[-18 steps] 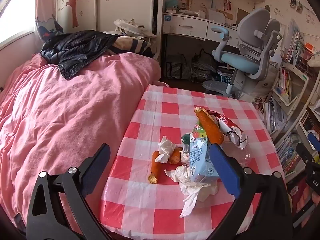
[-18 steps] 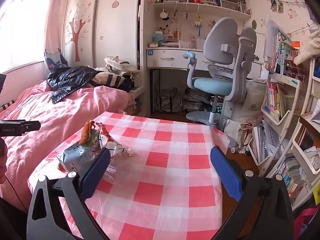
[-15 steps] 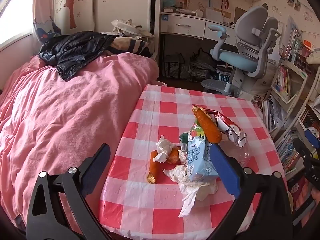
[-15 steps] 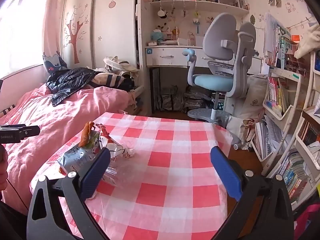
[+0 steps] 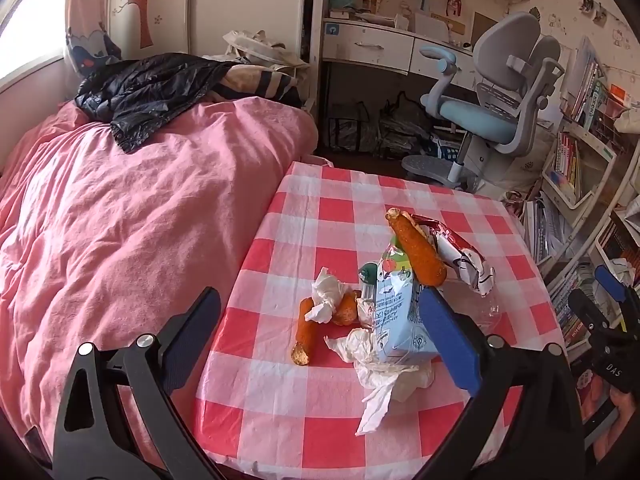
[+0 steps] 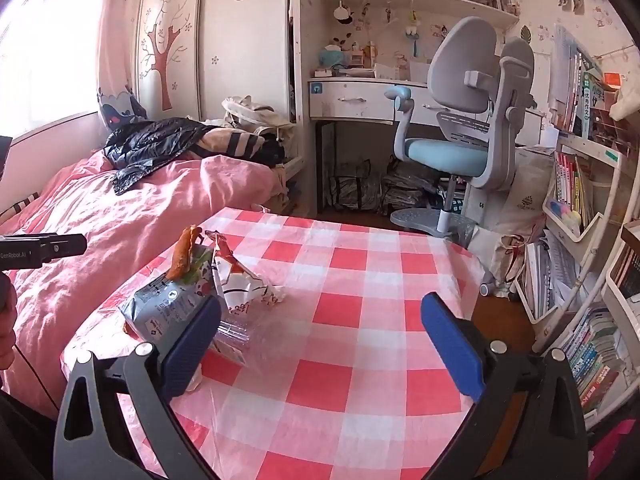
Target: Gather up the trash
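A heap of trash lies on the red-and-white checked table. A pale blue drink carton carries a carrot on top, beside a red-and-white wrapper. Another carrot piece and crumpled tissues lie in front. My left gripper hangs open above the near table edge, short of the heap. In the right wrist view the carton, carrot and wrapper sit at the left, partly behind my left finger. My right gripper is open over bare cloth.
A pink bed with a black jacket borders the table on the left. A grey-blue desk chair and a white desk stand behind. Bookshelves fill the right side. The other gripper shows at the left edge.
Both views have shifted slightly; the trash heap sits a little lower and nearer in the left wrist view. Neither gripper has taken hold of anything, and the trash has not moved.
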Tool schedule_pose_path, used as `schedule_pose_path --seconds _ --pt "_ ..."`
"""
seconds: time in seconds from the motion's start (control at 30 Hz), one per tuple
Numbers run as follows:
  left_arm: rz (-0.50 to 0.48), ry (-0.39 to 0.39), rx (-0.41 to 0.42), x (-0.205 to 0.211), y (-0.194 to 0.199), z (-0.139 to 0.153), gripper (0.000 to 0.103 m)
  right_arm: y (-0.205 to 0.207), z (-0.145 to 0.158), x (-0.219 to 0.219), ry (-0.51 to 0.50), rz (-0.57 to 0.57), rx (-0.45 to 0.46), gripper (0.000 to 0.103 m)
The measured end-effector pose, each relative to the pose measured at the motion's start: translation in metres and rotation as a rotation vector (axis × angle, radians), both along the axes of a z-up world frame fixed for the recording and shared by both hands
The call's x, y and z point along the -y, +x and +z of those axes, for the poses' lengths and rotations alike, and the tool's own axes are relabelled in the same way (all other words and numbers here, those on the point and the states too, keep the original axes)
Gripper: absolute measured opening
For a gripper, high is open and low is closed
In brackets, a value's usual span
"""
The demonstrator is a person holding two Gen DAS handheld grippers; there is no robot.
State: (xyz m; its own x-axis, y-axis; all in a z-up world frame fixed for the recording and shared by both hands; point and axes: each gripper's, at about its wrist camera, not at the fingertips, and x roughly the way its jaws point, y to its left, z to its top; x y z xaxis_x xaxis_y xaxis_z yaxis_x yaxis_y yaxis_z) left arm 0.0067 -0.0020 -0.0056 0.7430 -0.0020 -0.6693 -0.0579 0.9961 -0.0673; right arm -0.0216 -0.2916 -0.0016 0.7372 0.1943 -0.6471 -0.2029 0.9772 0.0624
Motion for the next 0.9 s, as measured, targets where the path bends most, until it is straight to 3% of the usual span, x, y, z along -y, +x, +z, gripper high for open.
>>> schedule_pose_path --seconds 0.9 --pt "-0.01 -0.002 -0.019 0.001 0.001 -0.011 0.096 0.002 -0.008 0.001 -0.015 0.03 -0.027 0.096"
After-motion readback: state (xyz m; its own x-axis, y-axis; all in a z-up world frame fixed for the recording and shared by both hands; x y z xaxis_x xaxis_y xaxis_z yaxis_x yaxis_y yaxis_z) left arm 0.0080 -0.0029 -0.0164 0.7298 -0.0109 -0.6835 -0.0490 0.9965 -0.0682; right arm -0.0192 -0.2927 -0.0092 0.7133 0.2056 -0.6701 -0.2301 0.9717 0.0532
